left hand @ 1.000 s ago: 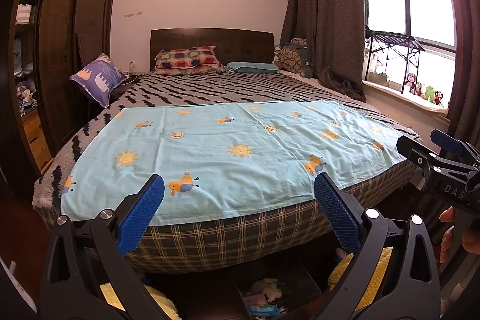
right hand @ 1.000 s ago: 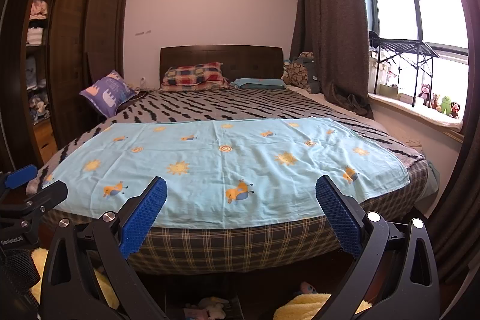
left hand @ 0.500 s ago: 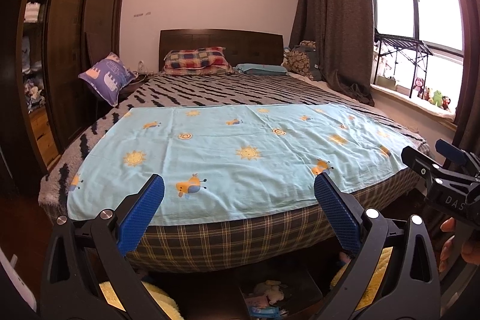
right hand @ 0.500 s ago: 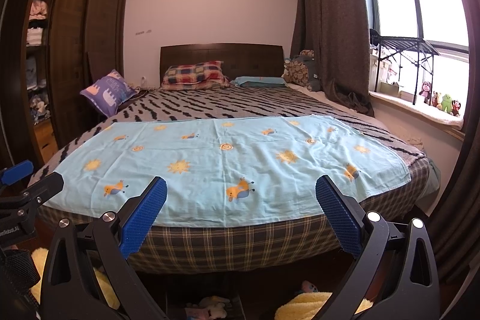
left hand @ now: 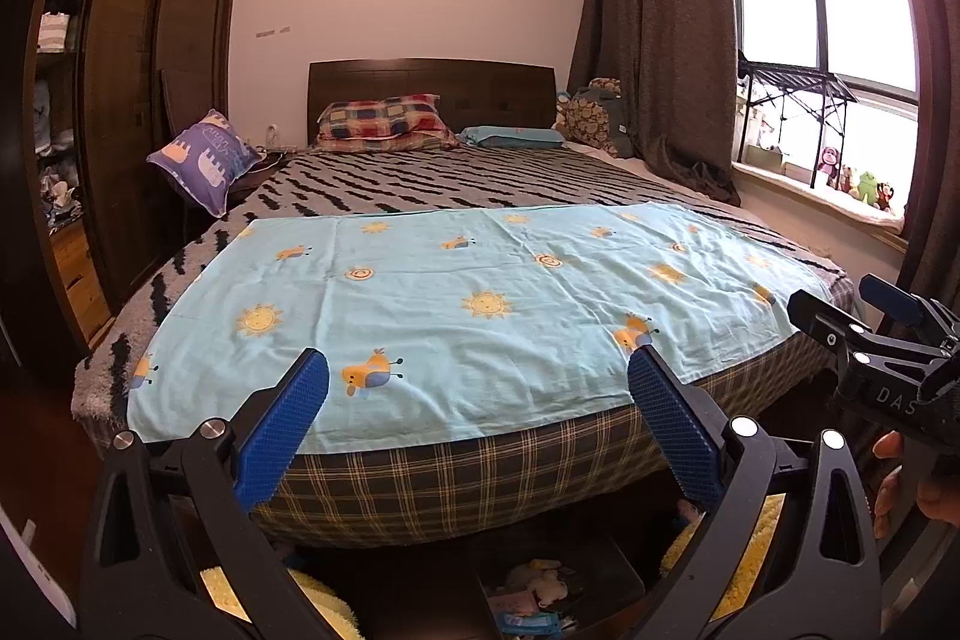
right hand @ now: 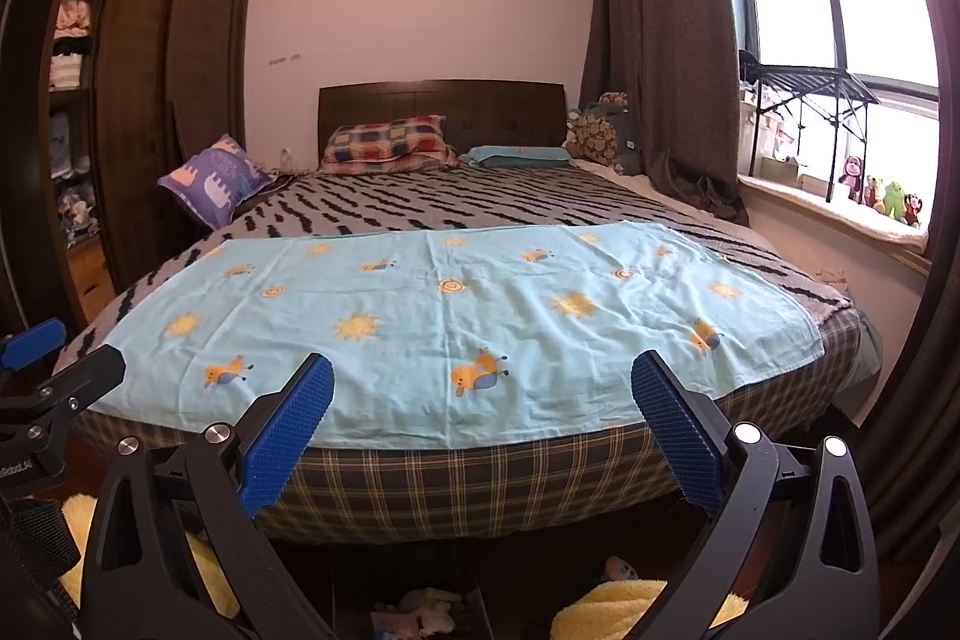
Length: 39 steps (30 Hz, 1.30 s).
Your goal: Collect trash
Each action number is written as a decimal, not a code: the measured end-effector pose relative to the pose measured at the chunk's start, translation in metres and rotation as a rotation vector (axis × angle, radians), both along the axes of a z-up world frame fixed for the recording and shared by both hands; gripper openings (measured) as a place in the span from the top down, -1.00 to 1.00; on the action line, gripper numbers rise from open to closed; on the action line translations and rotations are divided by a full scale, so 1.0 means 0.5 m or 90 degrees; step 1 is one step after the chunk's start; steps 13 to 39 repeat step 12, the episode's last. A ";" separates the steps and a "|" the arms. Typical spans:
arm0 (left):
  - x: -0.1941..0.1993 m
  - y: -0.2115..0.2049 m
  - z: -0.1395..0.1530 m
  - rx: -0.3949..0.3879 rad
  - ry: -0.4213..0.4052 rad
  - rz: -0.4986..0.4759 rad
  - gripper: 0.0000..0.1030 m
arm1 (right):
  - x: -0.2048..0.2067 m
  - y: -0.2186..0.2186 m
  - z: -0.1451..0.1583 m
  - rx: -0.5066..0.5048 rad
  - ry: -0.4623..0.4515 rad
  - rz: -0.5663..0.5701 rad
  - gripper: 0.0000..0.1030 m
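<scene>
My left gripper [left hand: 477, 388] is open and empty, held in the air before the foot of the bed [left hand: 456, 478]. My right gripper [right hand: 480, 388] is open and empty too, beside it to the right; it also shows at the right edge of the left wrist view [left hand: 864, 328]. The left gripper shows at the left edge of the right wrist view [right hand: 54, 370]. A light blue sheet [left hand: 480, 292] with suns and animals lies flat on the bed. No trash shows on the bed. Small items lie in a dark box under the bed [left hand: 540, 586].
A dark wardrobe [left hand: 120, 100] stands on the left. A purple elephant pillow [left hand: 204, 160] leans at the bedside. Curtains [left hand: 648, 40] and a window sill with toys [left hand: 858, 184] are on the right. Yellow fluffy cloth [right hand: 624, 604] lies on the floor.
Both grippers have drifted a little; the left wrist view has swung slightly so the bed sits further right in it. Both stay open and empty.
</scene>
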<state>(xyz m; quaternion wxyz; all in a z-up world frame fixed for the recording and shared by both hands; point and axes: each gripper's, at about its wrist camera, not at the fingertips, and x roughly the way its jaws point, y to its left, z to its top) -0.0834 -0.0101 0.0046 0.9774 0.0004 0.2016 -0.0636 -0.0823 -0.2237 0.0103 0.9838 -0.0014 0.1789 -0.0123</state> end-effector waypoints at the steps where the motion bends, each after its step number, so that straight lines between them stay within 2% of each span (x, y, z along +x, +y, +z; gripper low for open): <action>1: 0.001 -0.001 0.000 0.001 0.003 -0.001 -0.84 | 0.001 -0.001 0.000 0.000 0.000 0.000 -0.94; 9: 0.010 -0.006 -0.003 0.003 0.019 -0.007 -0.84 | 0.002 -0.002 -0.003 0.001 0.002 0.001 -0.94; 39: 0.011 -0.006 -0.004 0.004 0.019 -0.004 -0.84 | 0.002 -0.003 -0.004 0.002 0.002 0.002 -0.94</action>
